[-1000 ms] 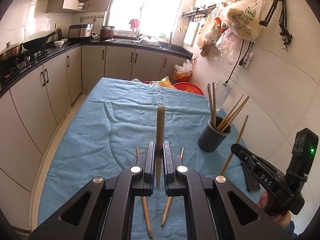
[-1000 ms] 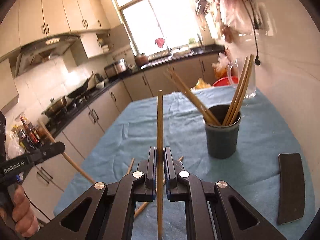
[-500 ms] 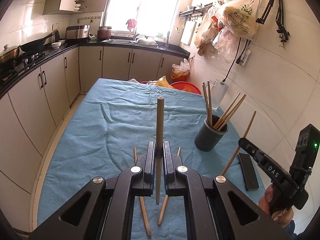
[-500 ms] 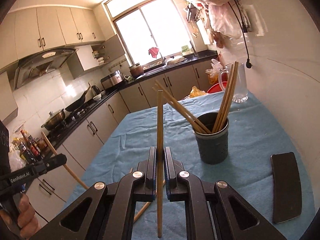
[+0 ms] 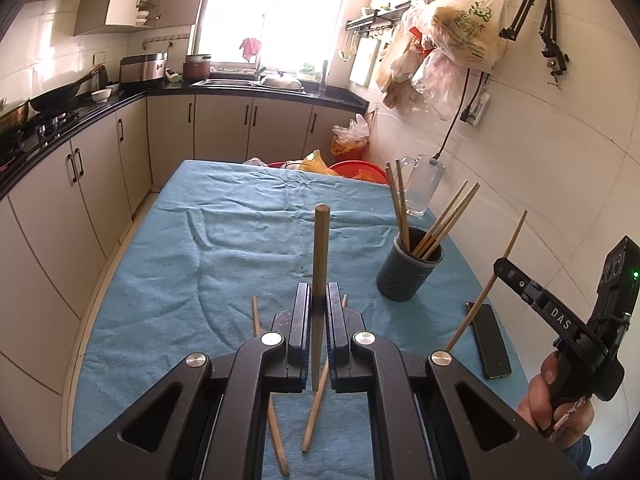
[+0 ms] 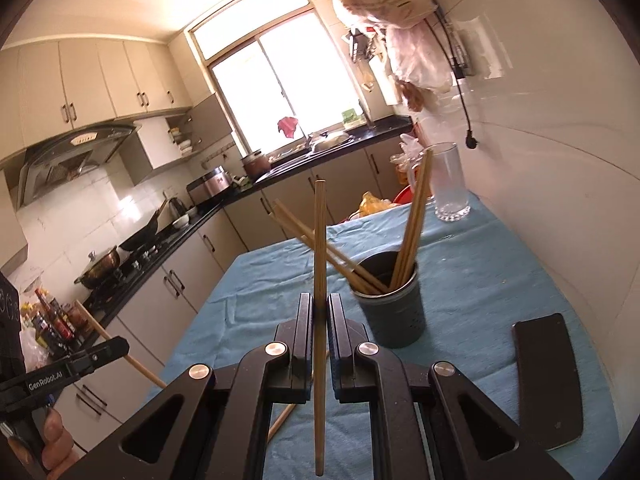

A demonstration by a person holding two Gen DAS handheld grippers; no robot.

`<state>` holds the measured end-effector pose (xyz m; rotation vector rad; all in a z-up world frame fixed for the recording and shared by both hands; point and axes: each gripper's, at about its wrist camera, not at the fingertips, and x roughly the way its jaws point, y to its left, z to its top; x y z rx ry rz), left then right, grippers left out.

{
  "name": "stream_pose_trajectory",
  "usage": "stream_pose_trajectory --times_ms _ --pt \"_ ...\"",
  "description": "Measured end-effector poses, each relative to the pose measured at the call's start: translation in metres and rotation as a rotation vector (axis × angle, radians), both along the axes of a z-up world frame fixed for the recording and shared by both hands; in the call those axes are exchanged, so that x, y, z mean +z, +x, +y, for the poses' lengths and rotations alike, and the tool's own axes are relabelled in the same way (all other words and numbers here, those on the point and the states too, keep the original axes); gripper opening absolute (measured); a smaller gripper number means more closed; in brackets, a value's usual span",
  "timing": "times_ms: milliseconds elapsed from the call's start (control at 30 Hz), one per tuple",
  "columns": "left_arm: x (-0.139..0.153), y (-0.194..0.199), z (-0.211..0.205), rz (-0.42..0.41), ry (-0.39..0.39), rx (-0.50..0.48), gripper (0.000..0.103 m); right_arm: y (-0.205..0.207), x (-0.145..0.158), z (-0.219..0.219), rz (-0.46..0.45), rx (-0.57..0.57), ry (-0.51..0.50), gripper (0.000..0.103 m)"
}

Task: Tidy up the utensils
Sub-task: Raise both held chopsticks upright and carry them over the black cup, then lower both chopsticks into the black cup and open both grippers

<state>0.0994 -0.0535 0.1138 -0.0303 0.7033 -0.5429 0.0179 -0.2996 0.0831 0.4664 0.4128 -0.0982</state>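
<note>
Left chopstick: wooden chopstick (image 5: 320,264) stands near upright between the fingers of the left gripper (image 5: 318,312), raised above the near middle of the table; both ends stick out past the fingers.
Left gripper state: fingers pressed in on the chopstick from both sides, gap only as wide as the stick.
Right chopstick: second wooden chopstick (image 6: 319,264) sits near upright in the right gripper (image 6: 319,316), above the near part of the table just left of the holder; in the left wrist view it shows as a slanted stick (image 5: 486,284) at the table's right edge.
Right gripper state: fingers squeezed onto the stick, no spare gap.
Holder: dark grey chopstick holder (image 6: 394,308) stands upright on the right half of the table, toward the wall edge; seen also from the left wrist (image 5: 408,266).
Holder contents: several chopsticks (image 6: 412,216) lean in it, some fanned left, some right.
Loose chopsticks: two (image 5: 272,408) lie on the cloth at the near edge, under the left gripper, forming a narrow V.
Table: covered with a blue towel cloth (image 5: 224,248), creased.
Phone: black phone (image 6: 548,380) lies flat near the right edge, beside the holder but apart from it.
Glass: clear glass mug (image 5: 424,186) at the far right corner, by the wall.
</note>
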Motion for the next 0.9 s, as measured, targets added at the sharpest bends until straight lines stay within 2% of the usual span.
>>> stream_pose_trajectory --times_ms 533,900 --pt "0.018 0.005 -0.054 0.007 -0.002 -0.114 0.006 -0.024 0.012 -0.041 -0.043 -0.102 0.043 0.007" --pt "0.049 0.017 -0.101 -0.036 -0.003 -0.174 0.006 -0.028 0.034 -0.071 -0.080 -0.161 0.049 0.007"
